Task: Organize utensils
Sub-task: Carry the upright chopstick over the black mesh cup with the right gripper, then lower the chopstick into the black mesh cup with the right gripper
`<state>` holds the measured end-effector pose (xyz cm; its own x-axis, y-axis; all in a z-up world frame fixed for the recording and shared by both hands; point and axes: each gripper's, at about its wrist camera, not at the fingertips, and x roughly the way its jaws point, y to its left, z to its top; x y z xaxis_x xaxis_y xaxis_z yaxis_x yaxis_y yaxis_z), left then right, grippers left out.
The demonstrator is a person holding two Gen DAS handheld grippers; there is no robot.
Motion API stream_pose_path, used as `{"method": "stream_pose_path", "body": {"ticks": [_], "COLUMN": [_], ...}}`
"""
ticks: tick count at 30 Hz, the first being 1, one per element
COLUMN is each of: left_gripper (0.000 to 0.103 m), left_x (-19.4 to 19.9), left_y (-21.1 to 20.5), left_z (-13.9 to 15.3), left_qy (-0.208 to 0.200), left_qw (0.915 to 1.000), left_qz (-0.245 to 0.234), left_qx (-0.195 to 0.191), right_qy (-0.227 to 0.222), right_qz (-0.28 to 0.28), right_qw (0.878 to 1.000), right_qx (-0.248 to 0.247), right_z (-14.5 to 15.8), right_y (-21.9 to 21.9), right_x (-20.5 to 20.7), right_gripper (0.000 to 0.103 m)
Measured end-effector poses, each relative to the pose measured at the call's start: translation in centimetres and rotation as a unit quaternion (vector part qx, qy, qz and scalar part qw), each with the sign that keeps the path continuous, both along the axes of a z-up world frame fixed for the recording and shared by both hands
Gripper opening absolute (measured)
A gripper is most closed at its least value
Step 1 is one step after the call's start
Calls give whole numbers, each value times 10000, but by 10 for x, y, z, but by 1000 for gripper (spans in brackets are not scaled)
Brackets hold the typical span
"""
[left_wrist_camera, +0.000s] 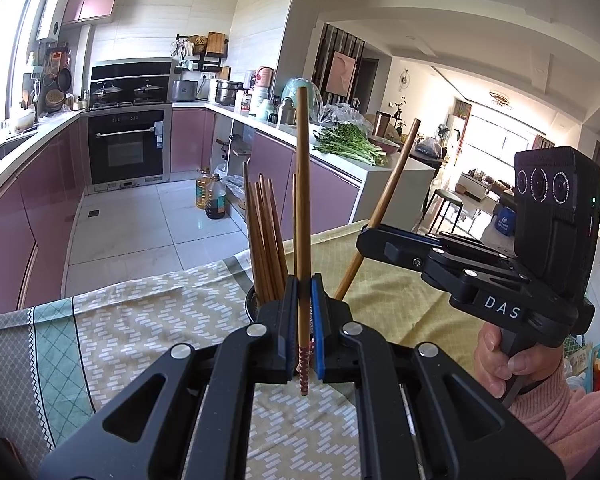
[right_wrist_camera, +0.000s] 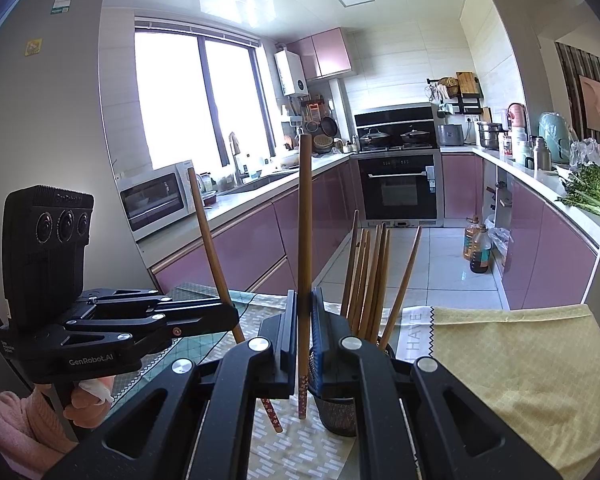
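Note:
My left gripper (left_wrist_camera: 303, 292) is shut on a wooden chopstick (left_wrist_camera: 302, 184) held upright, patterned end down. The same gripper shows at the left of the right wrist view (right_wrist_camera: 232, 312) with its chopstick (right_wrist_camera: 208, 240) leaning. My right gripper (right_wrist_camera: 303, 304) is shut on another upright chopstick (right_wrist_camera: 305, 216); it shows at the right of the left wrist view (left_wrist_camera: 366, 232) with its chopstick (left_wrist_camera: 392, 192) slanting. A dark mesh holder (right_wrist_camera: 336, 412) with several chopsticks (right_wrist_camera: 370, 276) stands on the table just behind both grippers; it also shows in the left wrist view (left_wrist_camera: 254, 308), its chopsticks (left_wrist_camera: 264, 236) upright.
The table wears a patterned green-white cloth (left_wrist_camera: 140, 328) and a yellow cloth (right_wrist_camera: 520, 368). Beyond the table edge lies the kitchen floor (left_wrist_camera: 140, 224), pink cabinets, an oven (left_wrist_camera: 126, 148), oil bottles (left_wrist_camera: 214, 196) and a counter with greens (left_wrist_camera: 348, 144).

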<state>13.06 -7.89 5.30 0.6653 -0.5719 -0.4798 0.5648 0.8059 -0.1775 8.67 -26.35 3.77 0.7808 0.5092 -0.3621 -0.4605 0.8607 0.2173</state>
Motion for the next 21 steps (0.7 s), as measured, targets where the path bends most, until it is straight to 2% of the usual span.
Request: {"method": "stream_pose_path", "body": {"ticks": [21], "left_gripper": [8], "left_x": [6], "left_y": [-1], "left_z": [13], "left_qy": [-203], "left_qw": [9997], "left_qz": [39], "left_qx": [-86], "right_qy": [-186], "right_qz": [19], "right_qw": [9998], "right_qx": [-17], "right_z": [13], "right_y": [-2], "right_x": [7], "right_gripper": [6]}}
